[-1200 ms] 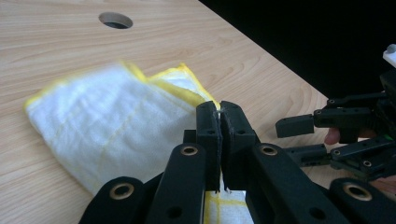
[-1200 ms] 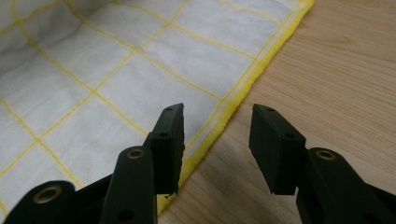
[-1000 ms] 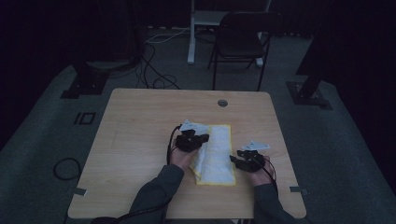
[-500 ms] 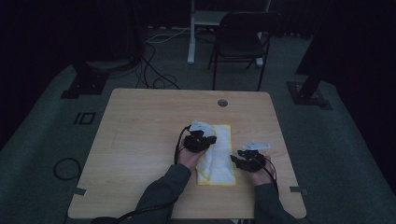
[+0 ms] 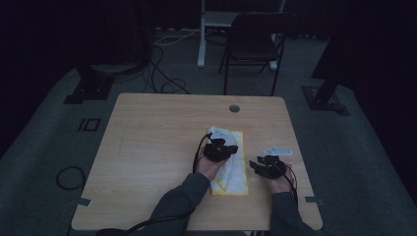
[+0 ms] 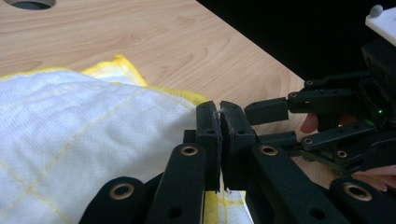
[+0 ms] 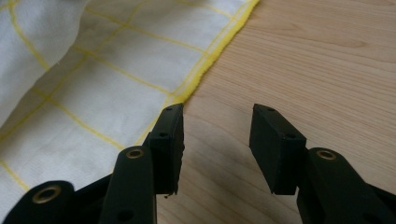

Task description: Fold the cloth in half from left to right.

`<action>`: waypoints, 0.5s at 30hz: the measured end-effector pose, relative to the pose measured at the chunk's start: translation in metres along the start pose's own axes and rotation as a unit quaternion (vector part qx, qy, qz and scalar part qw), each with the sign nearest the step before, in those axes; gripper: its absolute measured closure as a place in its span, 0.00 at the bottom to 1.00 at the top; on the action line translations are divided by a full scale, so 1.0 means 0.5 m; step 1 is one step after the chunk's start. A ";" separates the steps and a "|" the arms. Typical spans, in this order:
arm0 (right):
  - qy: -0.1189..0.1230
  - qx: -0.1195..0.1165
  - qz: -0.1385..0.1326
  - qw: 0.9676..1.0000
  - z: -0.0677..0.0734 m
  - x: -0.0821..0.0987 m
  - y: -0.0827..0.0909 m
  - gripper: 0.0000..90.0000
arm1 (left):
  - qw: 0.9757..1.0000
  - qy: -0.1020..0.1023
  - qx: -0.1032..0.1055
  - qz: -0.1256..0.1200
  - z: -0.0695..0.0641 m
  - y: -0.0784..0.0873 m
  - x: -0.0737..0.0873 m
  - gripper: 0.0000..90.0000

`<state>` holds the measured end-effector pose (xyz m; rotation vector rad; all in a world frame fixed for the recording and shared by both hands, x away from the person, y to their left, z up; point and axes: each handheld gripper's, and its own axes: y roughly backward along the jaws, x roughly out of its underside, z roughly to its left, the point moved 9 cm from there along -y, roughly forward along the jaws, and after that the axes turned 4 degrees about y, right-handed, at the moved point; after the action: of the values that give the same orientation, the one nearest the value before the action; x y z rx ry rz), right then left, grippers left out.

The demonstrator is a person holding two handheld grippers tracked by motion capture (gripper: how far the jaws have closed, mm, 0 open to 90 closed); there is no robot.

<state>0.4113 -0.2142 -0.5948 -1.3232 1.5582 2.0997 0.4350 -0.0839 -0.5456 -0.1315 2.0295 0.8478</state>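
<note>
- Dark room, chair (image 5: 258,37) and floor cables behind; wooden table (image 5: 147,147) mostly bare, plenty of room left and far side.
- White cloth (image 5: 231,169) with yellow grid lies right of centre, partly folded, hem well inside the table's right edge.
- Left gripper (image 6: 219,112) sits over the cloth, jaws pressed together; looks like a thin layer of fabric is pinched, can't confirm.
- Right gripper (image 7: 215,123) is on bare wood just beside the yellow hem, jaws spread, holding nothing.
- Risk: thin pinch slips mid-pull, fold collapses.
- Risk: grippers sit near each other; crossing paths could clash or snag a cable.
</note>
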 end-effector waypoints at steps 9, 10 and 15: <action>0.001 0.003 -0.006 1.000 0.003 -0.007 0.001 0.62 | 1.000 0.011 -0.003 0.011 0.008 -0.004 0.017 0.89; 0.002 0.003 -0.007 1.000 0.005 -0.010 0.000 0.62 | 1.000 0.010 -0.004 0.009 0.010 0.001 0.017 0.87; 0.012 0.006 -0.010 1.000 0.013 -0.029 -0.007 0.63 | 1.000 0.003 -0.010 0.004 0.019 0.038 0.019 0.86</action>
<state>0.4183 -0.2027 -0.5859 -1.3590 1.5578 2.0654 0.4284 -0.0616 -0.5467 -0.1374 2.0292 0.8731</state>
